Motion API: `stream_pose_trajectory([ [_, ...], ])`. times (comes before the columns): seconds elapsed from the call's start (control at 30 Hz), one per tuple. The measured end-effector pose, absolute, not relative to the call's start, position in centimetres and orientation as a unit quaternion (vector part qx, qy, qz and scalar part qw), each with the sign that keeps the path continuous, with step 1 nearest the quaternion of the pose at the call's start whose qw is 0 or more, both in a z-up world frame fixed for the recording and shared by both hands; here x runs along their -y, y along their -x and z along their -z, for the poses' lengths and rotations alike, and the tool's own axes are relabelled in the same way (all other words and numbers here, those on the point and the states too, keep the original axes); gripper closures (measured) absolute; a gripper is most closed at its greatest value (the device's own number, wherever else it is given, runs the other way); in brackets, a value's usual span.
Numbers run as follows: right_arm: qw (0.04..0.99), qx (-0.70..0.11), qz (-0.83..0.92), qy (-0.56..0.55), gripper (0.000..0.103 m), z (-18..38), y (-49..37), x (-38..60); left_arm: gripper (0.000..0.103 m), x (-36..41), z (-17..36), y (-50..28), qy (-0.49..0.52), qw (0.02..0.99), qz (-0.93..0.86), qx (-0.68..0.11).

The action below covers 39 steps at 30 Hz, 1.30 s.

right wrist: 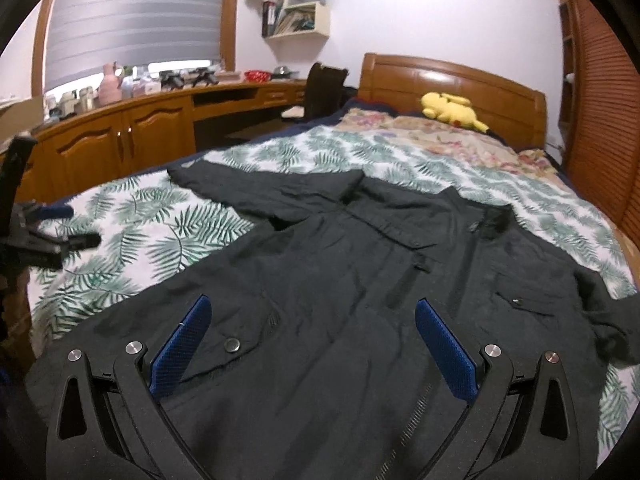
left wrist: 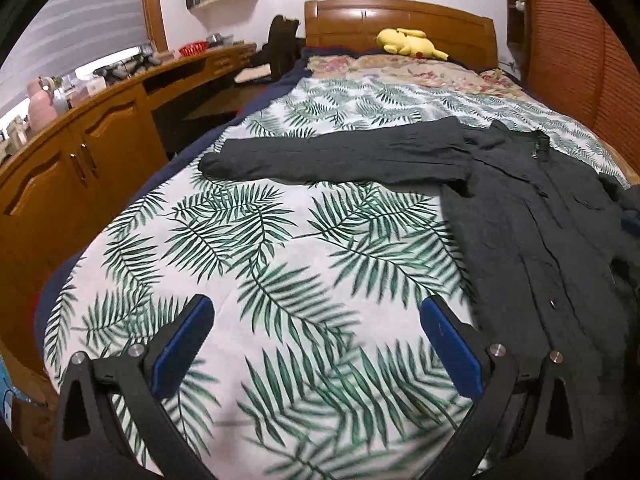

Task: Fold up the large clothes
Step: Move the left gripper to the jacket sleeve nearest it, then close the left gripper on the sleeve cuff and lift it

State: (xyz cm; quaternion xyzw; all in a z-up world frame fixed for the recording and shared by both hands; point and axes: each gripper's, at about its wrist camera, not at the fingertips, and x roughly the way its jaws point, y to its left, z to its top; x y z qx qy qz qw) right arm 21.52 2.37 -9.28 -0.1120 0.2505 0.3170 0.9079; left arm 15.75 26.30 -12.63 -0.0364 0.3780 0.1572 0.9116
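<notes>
A large dark jacket lies spread flat, front up, on the leaf-print bedspread. One sleeve stretches out to the left; the body shows at the right of the left wrist view. My left gripper is open and empty above bare bedspread, left of the jacket. My right gripper is open and empty just above the jacket's lower front, near a snap pocket. The left gripper also shows at the left edge of the right wrist view.
A yellow plush toy lies by the wooden headboard. A wooden desk and cabinets with clutter run along the left wall. A dark chair stands by the bed. A slatted wooden wardrobe is at the right.
</notes>
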Motion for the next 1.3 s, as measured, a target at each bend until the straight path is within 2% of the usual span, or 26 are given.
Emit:
stream_pose_trajectory([
  [0.17,0.892,-0.294,-0.326,0.101,0.0,12.8,-23.6,-2.6,0.0,-29.0,11.8,-19.3,0.032,0.909,-0.151,-0.387],
  [0.3,0.885,-0.318,-0.336,0.057,0.0,13.3,-24.8,-1.1,0.0,-31.0,11.2,-22.7,0.052,0.911,-0.136,-0.385],
  [0.5,0.884,-0.322,-0.334,0.06,0.0,13.4,-24.6,-1.2,0.0,-34.3,12.6,-28.8,0.102,0.904,-0.131,-0.394],
  [0.7,0.884,-0.328,-0.327,0.07,0.0,13.9,-24.8,-1.7,0.007,-36.3,13.9,-32.8,0.124,0.902,-0.134,-0.39],
  [0.77,0.883,-0.33,-0.326,0.072,0.0,14.0,-24.9,-1.8,0.013,-37.4,14.5,-33.8,0.14,0.9,-0.139,-0.389],
  [0.83,0.882,-0.333,-0.324,0.074,0.0,14.1,-25.0,-1.9,0.028,-38.5,15.4,-34.8,0.149,0.894,-0.152,-0.394],
  [1.17,0.88,-0.341,-0.322,0.074,0.0,14.4,-25.2,-1.9,0.041,-40.8,19.3,-36.7,0.202,0.862,-0.185,-0.427],
  [1.2,0.88,-0.341,-0.321,0.073,0.0,14.4,-25.2,-1.9,0.045,-40.7,19.3,-36.9,0.201,0.862,-0.183,-0.427],
  [1.27,0.88,-0.342,-0.321,0.072,0.0,14.4,-25.2,-1.9,0.061,-40.4,19.3,-37.3,0.195,0.864,-0.179,-0.428],
  [1.3,0.88,-0.343,-0.321,0.072,0.0,14.4,-25.2,-1.9,0.072,-40.4,19.3,-37.5,0.194,0.864,-0.179,-0.43],
])
